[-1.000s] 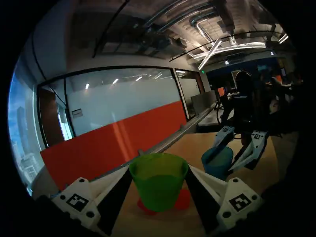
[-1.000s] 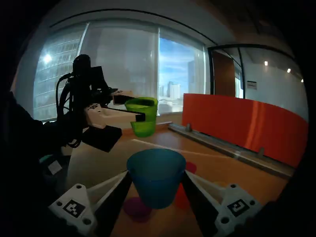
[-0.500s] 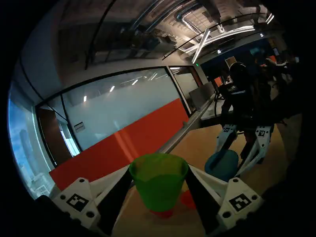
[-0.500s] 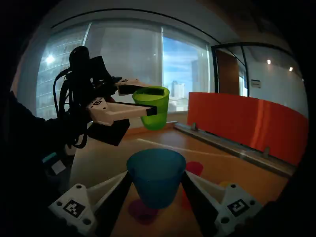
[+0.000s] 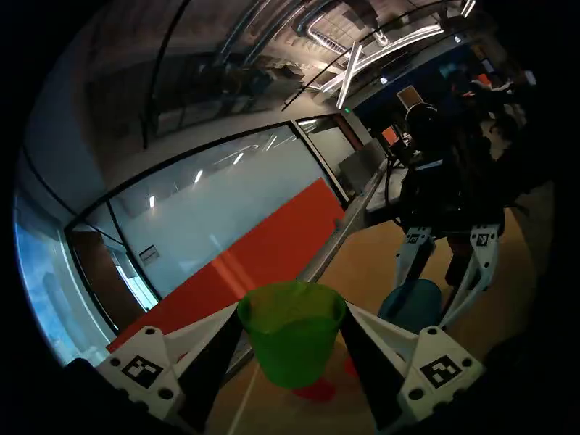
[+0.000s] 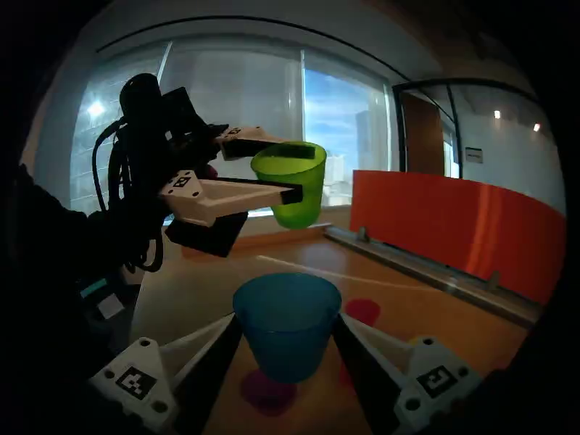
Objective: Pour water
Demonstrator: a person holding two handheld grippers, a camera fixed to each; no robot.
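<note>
Green cup (image 5: 292, 344) tight in left tongs (image 5: 291, 315), blue cup (image 6: 287, 337) tight in right tongs (image 6: 286, 322), square marker tags (image 5: 142, 370)

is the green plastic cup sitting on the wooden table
No, in the right gripper view the left hand-held gripper holds the translucent green plastic cup in the air, well above the wooden table.

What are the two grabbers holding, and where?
The left gripper holds the green cup by its sides; the right gripper holds the blue cup by its sides.
</note>
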